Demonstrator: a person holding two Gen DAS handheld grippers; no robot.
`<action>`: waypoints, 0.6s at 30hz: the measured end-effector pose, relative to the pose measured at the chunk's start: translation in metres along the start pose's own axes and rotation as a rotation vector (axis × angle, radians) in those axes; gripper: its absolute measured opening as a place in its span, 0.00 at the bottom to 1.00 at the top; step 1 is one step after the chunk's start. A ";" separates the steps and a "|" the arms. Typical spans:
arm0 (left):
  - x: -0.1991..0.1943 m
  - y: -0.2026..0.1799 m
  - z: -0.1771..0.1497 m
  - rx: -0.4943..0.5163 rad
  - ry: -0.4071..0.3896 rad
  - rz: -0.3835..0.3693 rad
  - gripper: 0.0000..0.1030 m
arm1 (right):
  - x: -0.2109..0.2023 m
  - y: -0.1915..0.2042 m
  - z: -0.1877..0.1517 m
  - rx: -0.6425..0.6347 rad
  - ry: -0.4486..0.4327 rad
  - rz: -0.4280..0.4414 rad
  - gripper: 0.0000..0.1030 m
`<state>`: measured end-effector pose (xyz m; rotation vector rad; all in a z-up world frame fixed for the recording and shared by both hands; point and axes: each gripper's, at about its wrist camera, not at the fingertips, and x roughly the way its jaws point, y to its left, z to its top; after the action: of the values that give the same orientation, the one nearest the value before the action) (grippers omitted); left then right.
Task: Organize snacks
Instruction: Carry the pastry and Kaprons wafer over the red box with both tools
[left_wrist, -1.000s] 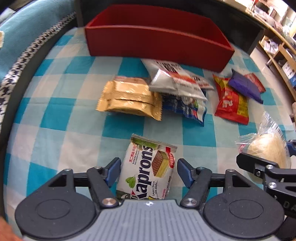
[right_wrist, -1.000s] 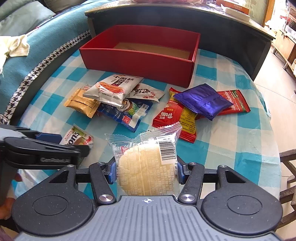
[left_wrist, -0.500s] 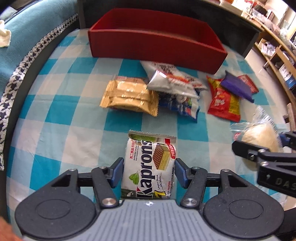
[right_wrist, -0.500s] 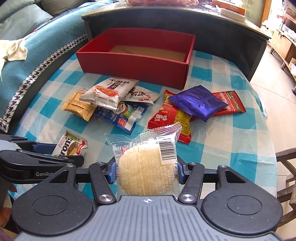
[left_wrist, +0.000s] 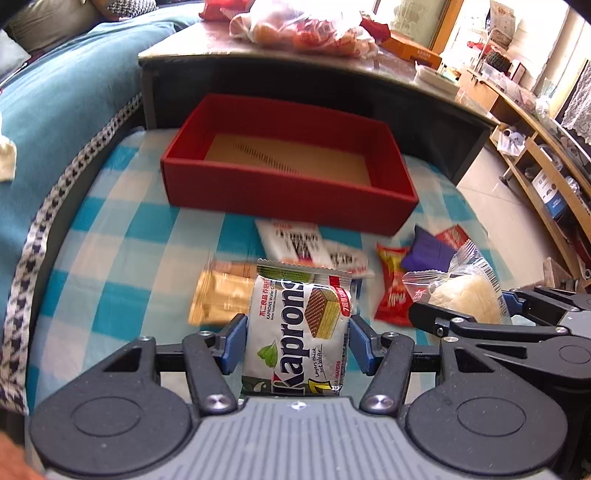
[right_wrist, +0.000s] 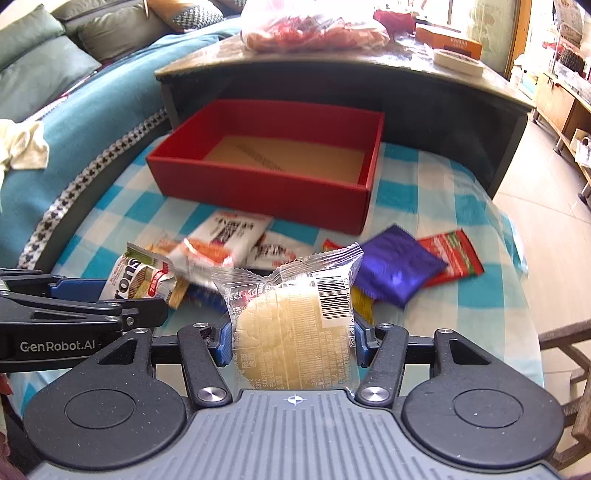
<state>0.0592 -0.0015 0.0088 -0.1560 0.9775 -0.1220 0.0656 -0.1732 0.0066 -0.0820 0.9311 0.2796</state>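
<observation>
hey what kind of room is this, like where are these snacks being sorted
Most likely a home living room. A sofa with a teal cover and cushions runs along the left, a low dark coffee table sits behind the red box, and wooden shelving lines the right wall.

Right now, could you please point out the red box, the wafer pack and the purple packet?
red box (left_wrist: 280, 194): left wrist view, front wall.
wafer pack (left_wrist: 295, 332): left wrist view, printed front.
purple packet (right_wrist: 397, 271): right wrist view, top face.
</observation>
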 end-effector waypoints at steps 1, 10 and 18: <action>0.001 -0.001 0.006 0.004 -0.010 0.003 0.86 | 0.001 0.000 0.005 -0.001 -0.009 -0.003 0.63; 0.020 -0.003 0.070 0.020 -0.068 0.028 0.86 | 0.024 -0.010 0.056 -0.003 -0.047 -0.037 0.63; 0.049 -0.004 0.115 0.031 -0.093 0.046 0.86 | 0.059 -0.023 0.101 0.012 -0.065 -0.050 0.63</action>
<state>0.1820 -0.0054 0.0334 -0.1101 0.8851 -0.0872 0.1839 -0.1643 0.0185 -0.0844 0.8644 0.2286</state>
